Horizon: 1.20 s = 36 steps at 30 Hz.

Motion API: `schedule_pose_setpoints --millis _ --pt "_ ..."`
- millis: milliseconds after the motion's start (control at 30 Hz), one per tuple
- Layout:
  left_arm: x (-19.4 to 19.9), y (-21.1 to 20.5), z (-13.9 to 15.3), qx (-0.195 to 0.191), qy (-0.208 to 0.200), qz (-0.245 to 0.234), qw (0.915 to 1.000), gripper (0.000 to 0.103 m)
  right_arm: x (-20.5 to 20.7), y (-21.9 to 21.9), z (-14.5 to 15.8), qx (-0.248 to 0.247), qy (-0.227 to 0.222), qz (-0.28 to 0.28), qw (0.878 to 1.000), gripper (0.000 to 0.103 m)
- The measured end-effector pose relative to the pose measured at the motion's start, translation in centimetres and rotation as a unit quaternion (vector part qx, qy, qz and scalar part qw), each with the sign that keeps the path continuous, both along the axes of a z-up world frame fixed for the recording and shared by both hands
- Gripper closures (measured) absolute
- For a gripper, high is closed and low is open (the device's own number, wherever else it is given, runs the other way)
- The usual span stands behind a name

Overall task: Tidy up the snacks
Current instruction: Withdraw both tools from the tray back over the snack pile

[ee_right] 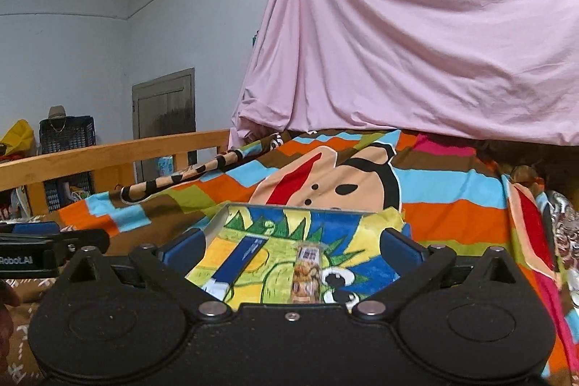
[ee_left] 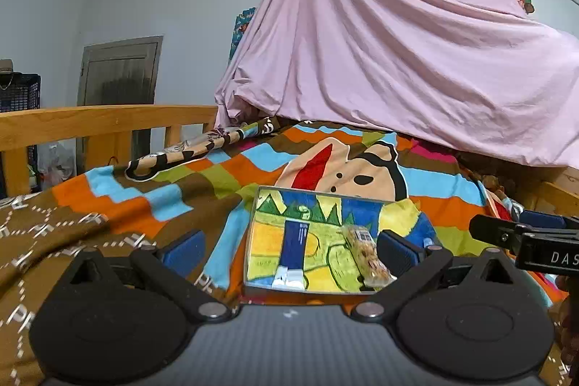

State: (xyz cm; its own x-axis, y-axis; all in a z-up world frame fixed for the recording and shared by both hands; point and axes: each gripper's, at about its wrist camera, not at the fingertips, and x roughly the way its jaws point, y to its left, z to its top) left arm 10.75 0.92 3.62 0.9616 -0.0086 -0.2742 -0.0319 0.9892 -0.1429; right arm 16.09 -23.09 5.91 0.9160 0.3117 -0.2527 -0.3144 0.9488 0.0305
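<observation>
Right wrist view: blue packet [ee_right: 241, 256] and nut bar [ee_right: 307, 272] inside clear tray [ee_right: 217, 219], both claws spread wide, empty

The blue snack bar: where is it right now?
The blue snack bar lies inside the clear tray on the bed, left of the nut bar, ahead of both open grippers.
</observation>
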Motion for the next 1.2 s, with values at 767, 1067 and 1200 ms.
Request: schedule_pose_setpoints --millis 767,1067,1200 --pt "-6.4 -0.7 -4.0 0.007 0.067 -0.046 0.9966 0.0 -9.7 -2.3 -2.8 -0.031 0.054 -0.025 0.998 0.001" --pt "-6.7 -0.4 -5.7 0.002 0.112 -0.049 0.9925 0.0 -9.7 -1.7 -4.0 -0.046 0.08 -0.019 0.996 0.001" --pt "-6.7 -0.4 -5.9 0.003 0.119 -0.05 0.9916 0.0 -9.6 -1.6 -4.4 -0.048 0.089 -0.016 0.995 0.001"
